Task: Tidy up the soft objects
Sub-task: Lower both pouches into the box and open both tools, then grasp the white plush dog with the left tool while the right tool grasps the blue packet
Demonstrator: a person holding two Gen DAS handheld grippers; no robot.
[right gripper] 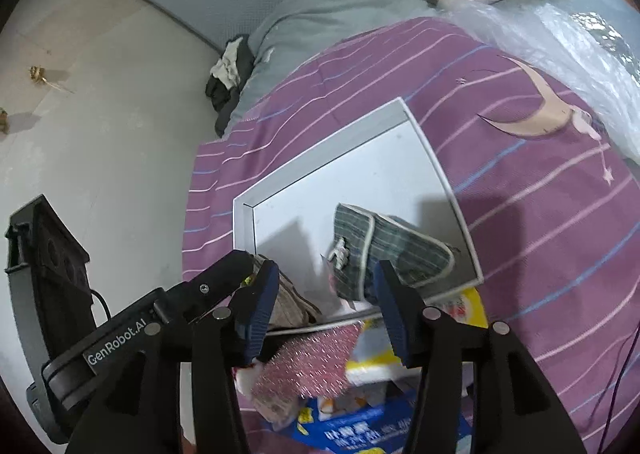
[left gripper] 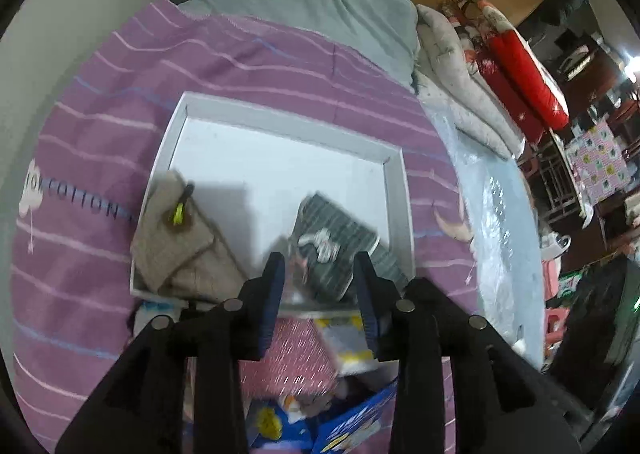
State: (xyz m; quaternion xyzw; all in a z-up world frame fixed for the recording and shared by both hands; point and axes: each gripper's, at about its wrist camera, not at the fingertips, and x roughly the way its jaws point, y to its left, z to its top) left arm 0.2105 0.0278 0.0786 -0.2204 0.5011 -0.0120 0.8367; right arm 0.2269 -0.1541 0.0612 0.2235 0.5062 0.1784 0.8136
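A shallow white tray [left gripper: 288, 125] [right gripper: 320, 151] lies on a purple striped bedsheet [left gripper: 100, 101]. Inside it, a folded beige cloth [left gripper: 176, 242] [right gripper: 292, 302] with a yellow-green clip sits in the near left corner. A folded green striped cloth [left gripper: 336, 230] [right gripper: 396, 242] with white trim lies at the near right. My left gripper [left gripper: 319, 260] hangs open above the tray's near edge; the green cloth shows beyond its jaws, and the pads do not press it. My right gripper [right gripper: 326, 268] is open too, above the same edge, nothing gripped.
Below the tray's near edge lie a pink glittery item [right gripper: 312, 362], a yellow packet [right gripper: 376, 366] and a blue box [right gripper: 360, 430]. A grey blanket [left gripper: 320, 1], folded quilts [left gripper: 460, 73], a red cushion [left gripper: 528, 69] and clear plastic sheeting [left gripper: 500, 221] crowd the bed's far and right sides.
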